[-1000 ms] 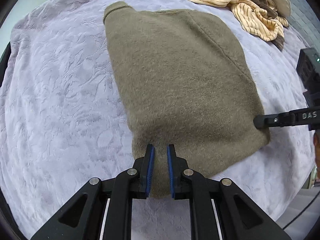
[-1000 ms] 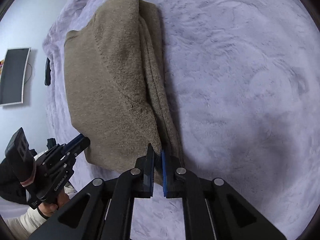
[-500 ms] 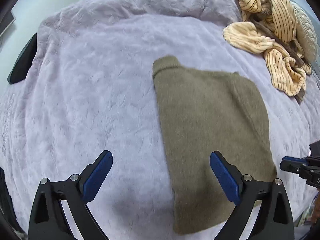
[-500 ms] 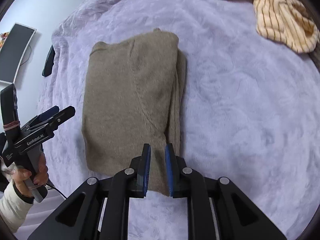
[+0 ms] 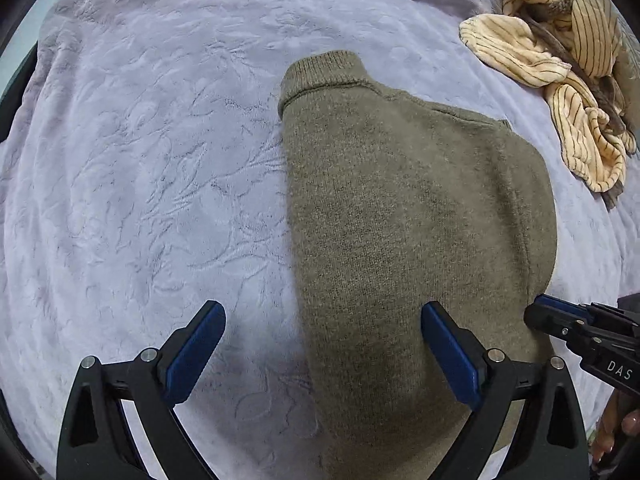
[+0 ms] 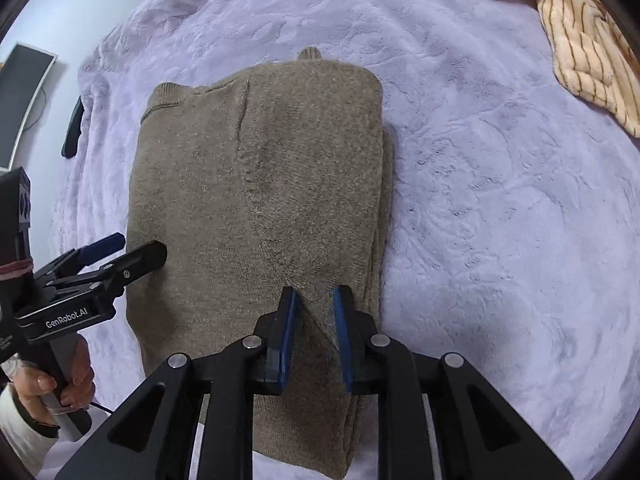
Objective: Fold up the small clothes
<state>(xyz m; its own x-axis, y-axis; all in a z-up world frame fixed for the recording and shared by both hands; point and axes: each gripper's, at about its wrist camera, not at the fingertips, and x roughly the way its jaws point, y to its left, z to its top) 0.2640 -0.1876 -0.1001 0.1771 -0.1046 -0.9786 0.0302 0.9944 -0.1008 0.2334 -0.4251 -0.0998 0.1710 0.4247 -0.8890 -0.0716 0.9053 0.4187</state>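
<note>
An olive-brown knit sweater (image 5: 408, 216) lies folded into a long rectangle on the lilac blanket (image 5: 152, 168); it also shows in the right wrist view (image 6: 260, 184), collar at the far left. My left gripper (image 5: 322, 344) is wide open and empty, above the sweater's near left edge. My right gripper (image 6: 314, 326) is partly open, its pads either side of the near right fold, gripping nothing. Each gripper shows in the other's view: the right one (image 5: 560, 320) and the left one (image 6: 120, 256).
A heap of cream striped clothes (image 5: 568, 60) lies at the far right of the bed, also in the right wrist view (image 6: 580, 48). A dark object (image 6: 74, 128) lies at the blanket's left edge, and a monitor (image 6: 22, 100) hangs on the wall.
My left gripper let go of the sweater's near edge, opened wide and drew back. My right gripper loosened from shut on the fold to partly open and pulled back.
</note>
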